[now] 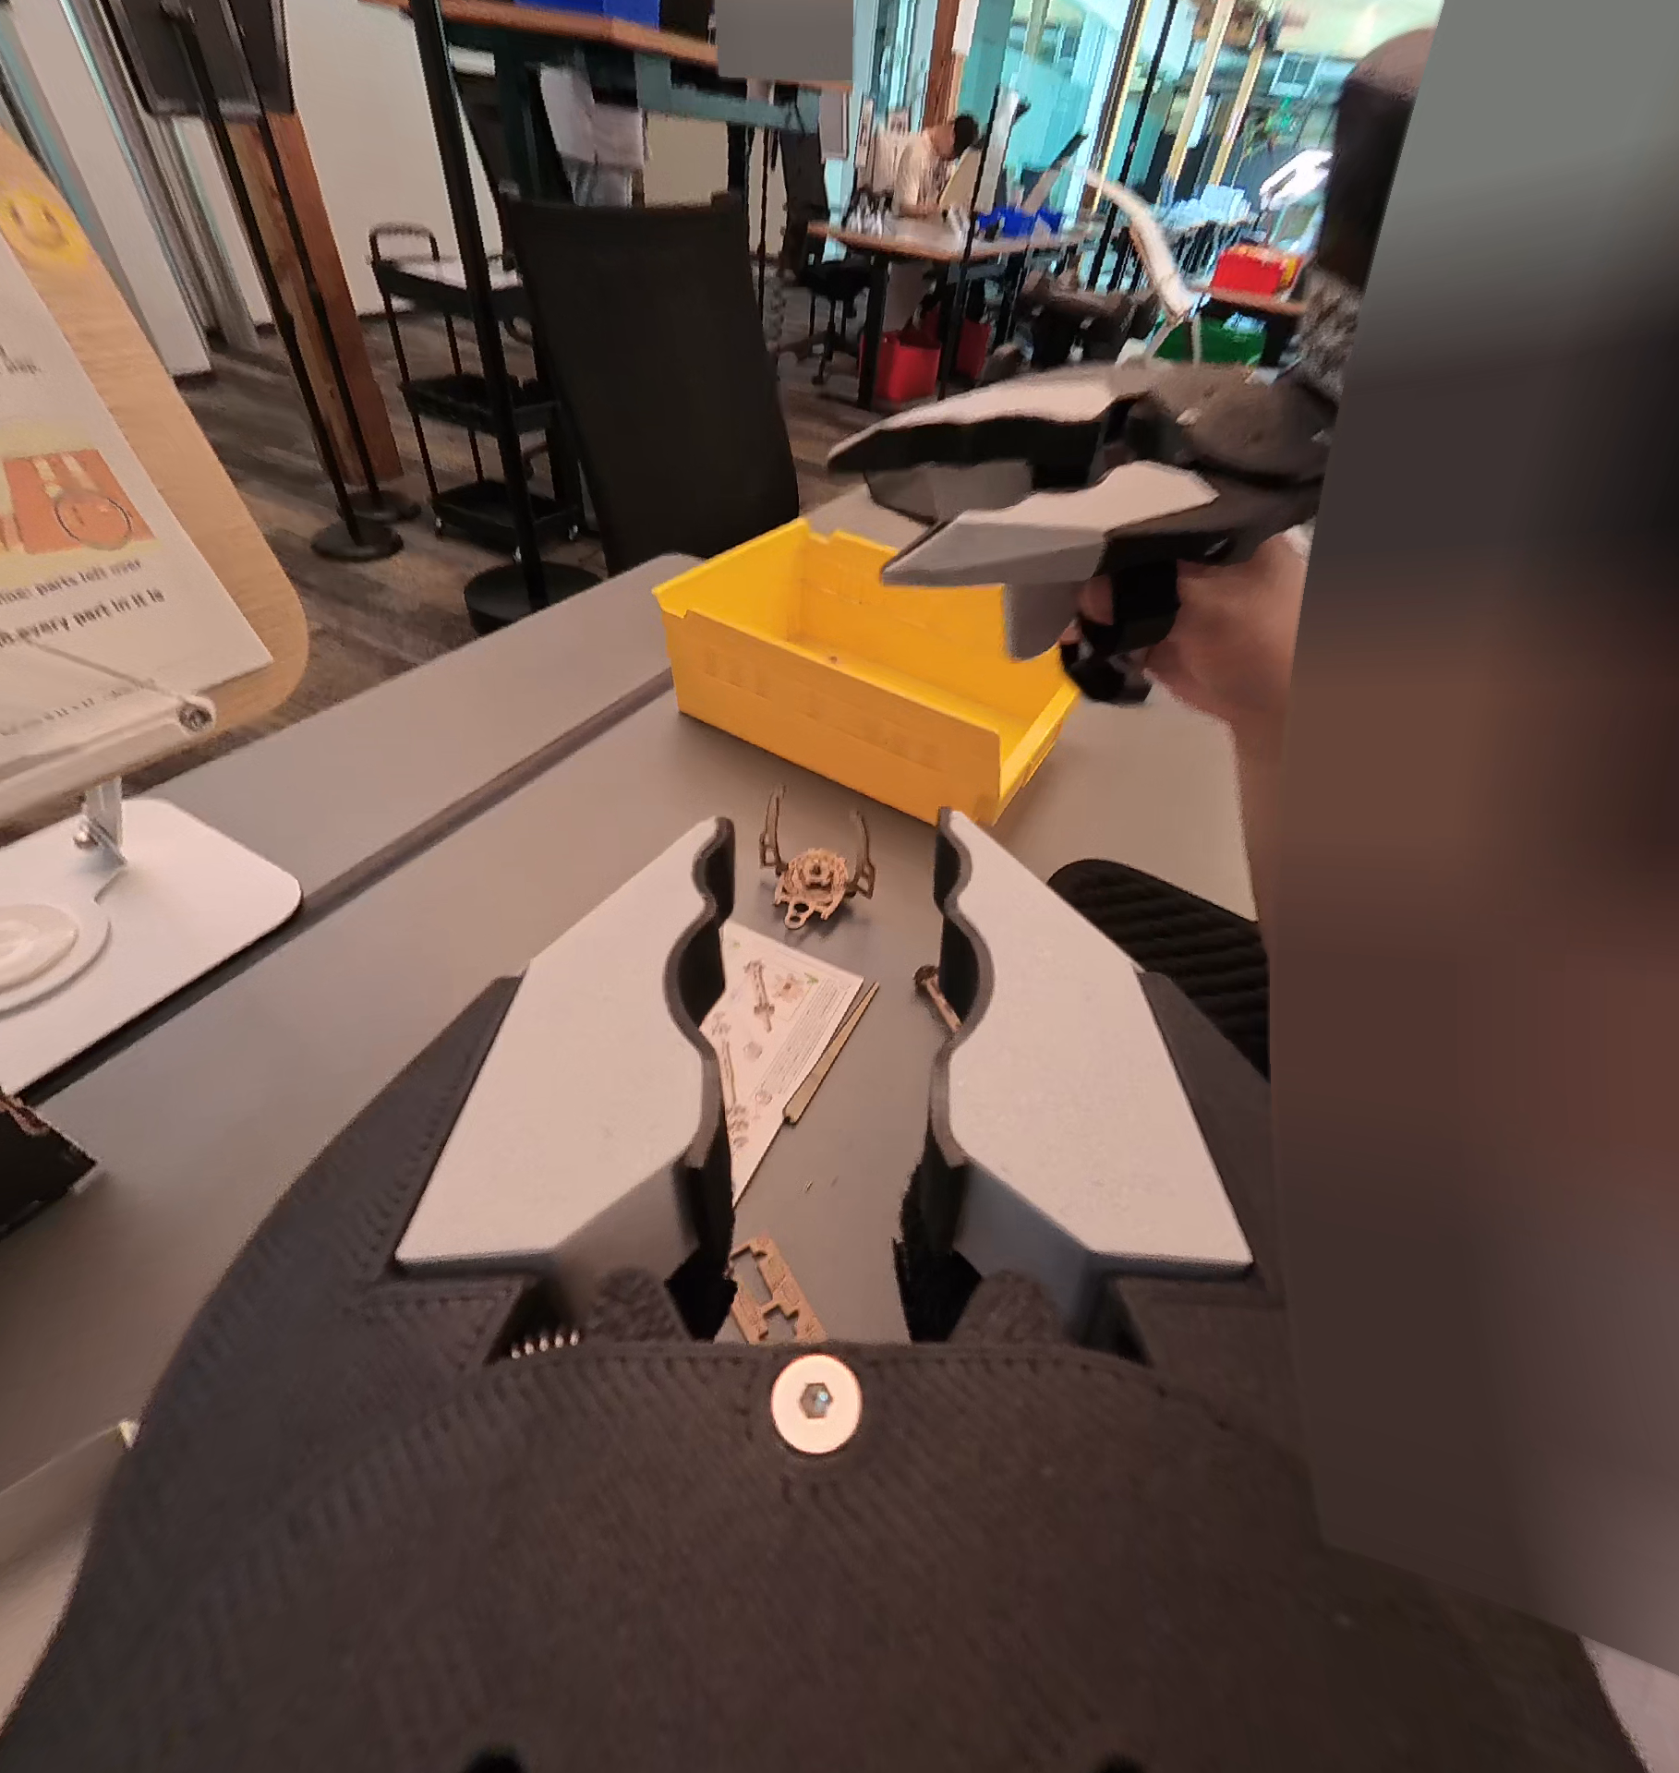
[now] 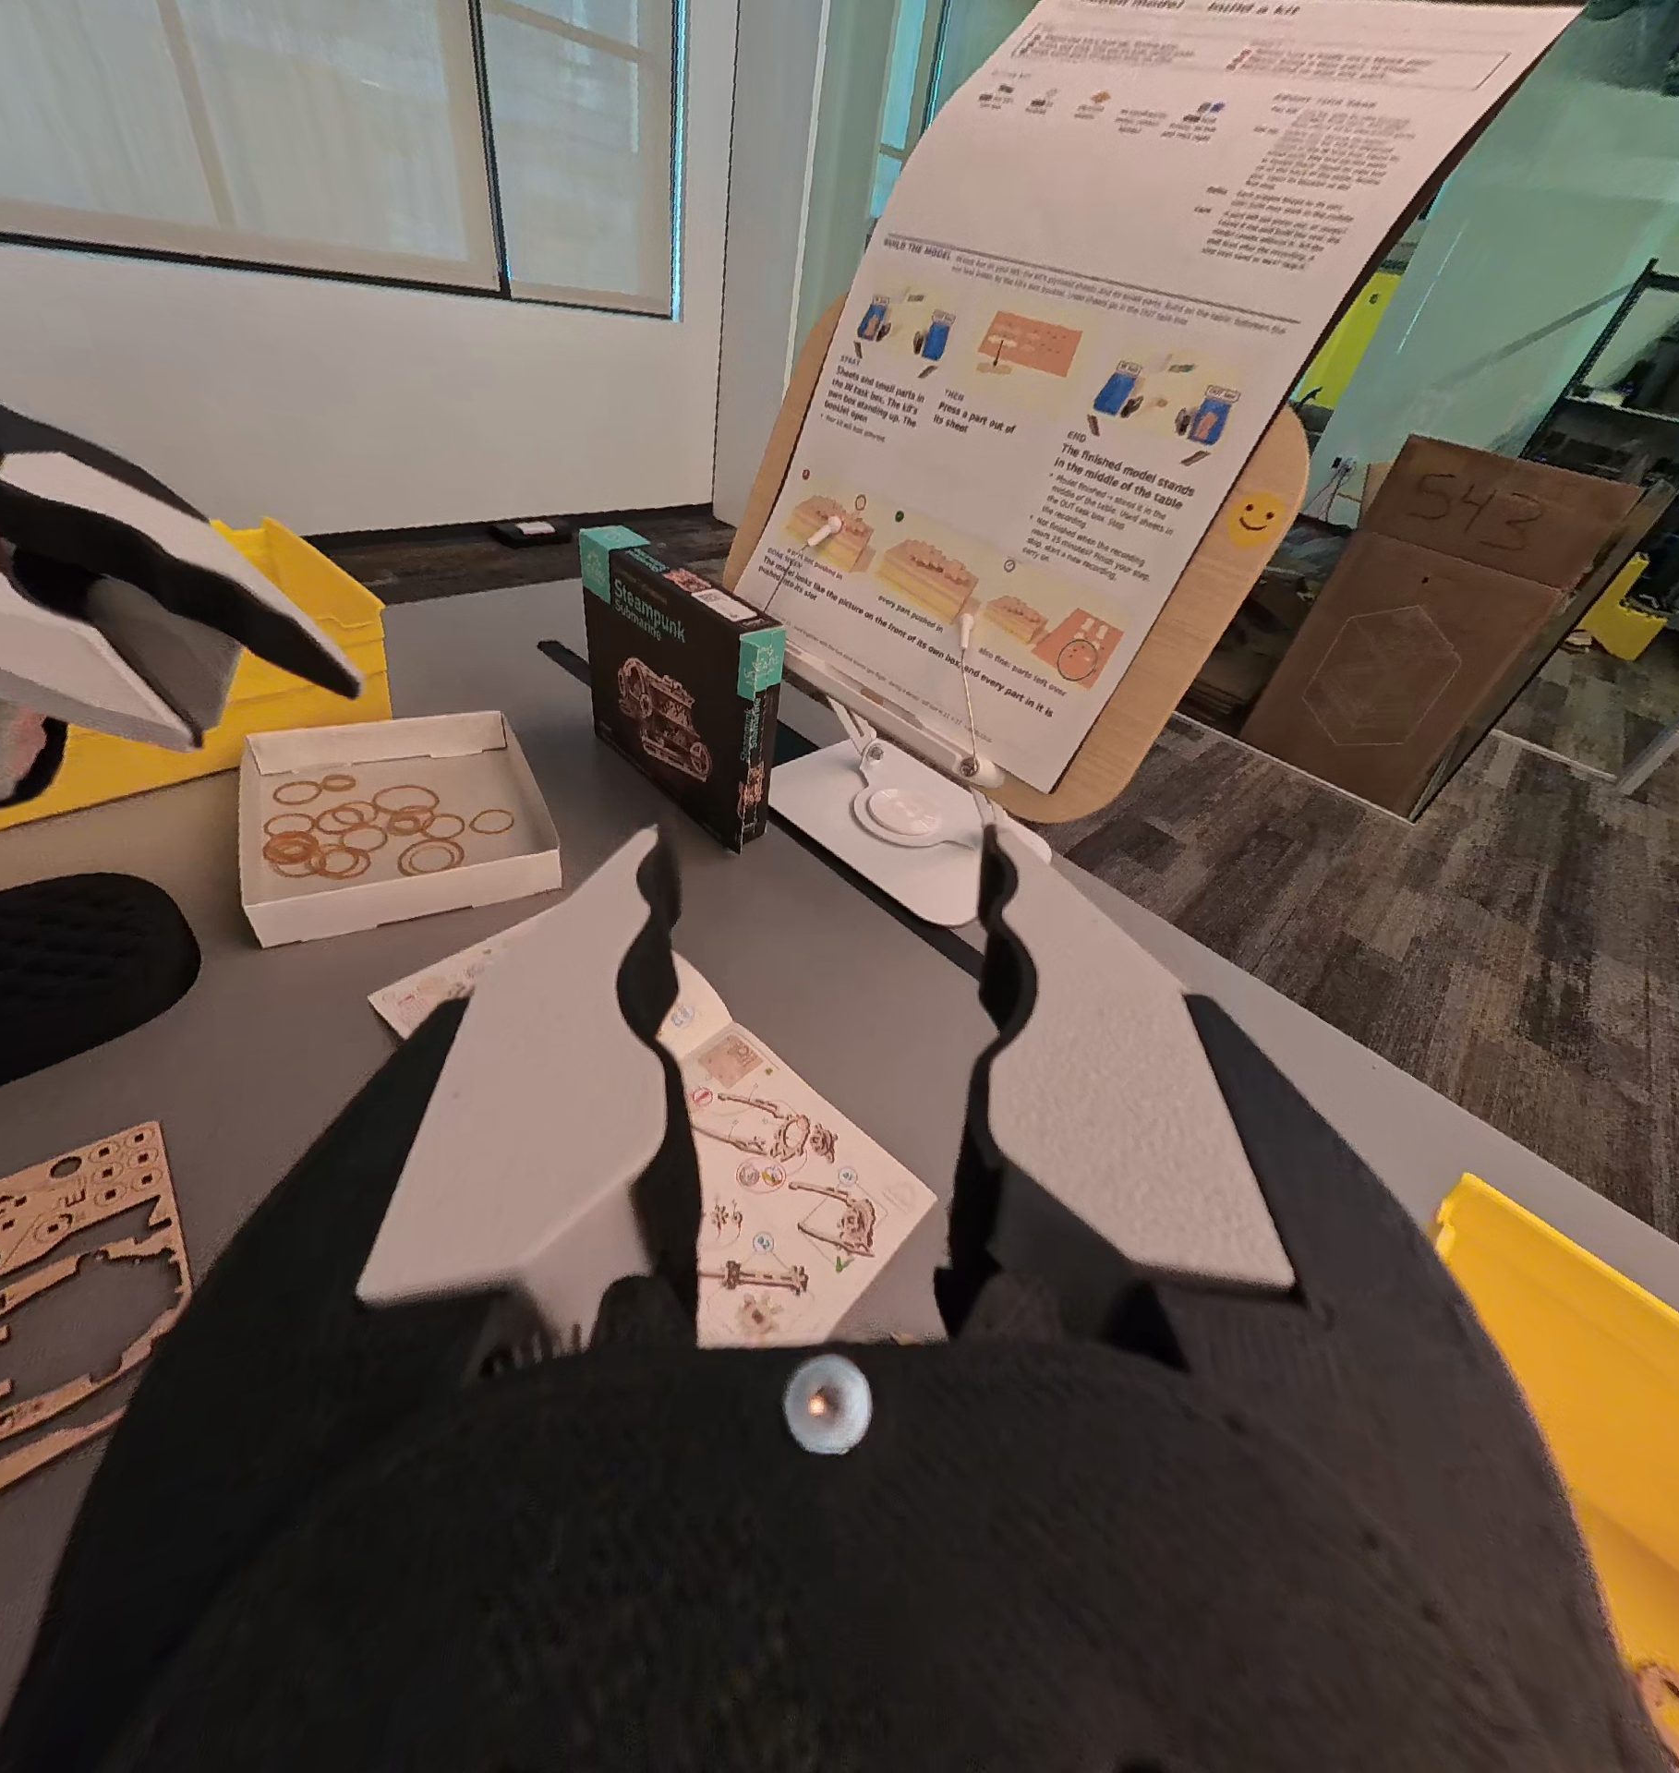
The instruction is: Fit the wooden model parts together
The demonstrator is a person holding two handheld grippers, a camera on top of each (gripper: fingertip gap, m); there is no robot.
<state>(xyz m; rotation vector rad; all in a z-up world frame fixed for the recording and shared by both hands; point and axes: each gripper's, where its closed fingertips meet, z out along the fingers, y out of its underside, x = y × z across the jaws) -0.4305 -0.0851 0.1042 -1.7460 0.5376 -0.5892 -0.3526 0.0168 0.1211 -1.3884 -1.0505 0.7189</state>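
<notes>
In the left wrist view my left gripper [image 1: 828,835] is open and empty above the grey table [image 1: 490,921]. Just beyond its tips lies a small wooden sub-assembly [image 1: 816,878] with two thin upright arms. Between its fingers I see the kit's booklet [image 1: 778,1036], a thin wooden stick [image 1: 831,1051], a small wooden piece [image 1: 932,993] and a flat cut-out part [image 1: 773,1290]. My right gripper [image 1: 869,513] hangs open over a yellow bin [image 1: 864,672]. In the right wrist view the right gripper [image 2: 826,844] is open and empty above the booklet [image 2: 788,1180]. A wooden parts sheet [image 2: 49,1276] lies at the left. The left gripper [image 2: 270,715] shows at the upper left.
A white tray of rubber bands [image 2: 394,825], the dark kit box [image 2: 682,691] and an instruction board on a white stand [image 2: 1056,432] stand at the table's far side. Yellow bins sit at the left [image 2: 317,614] and right [image 2: 1584,1391]. A black pad [image 2: 58,969] lies nearby.
</notes>
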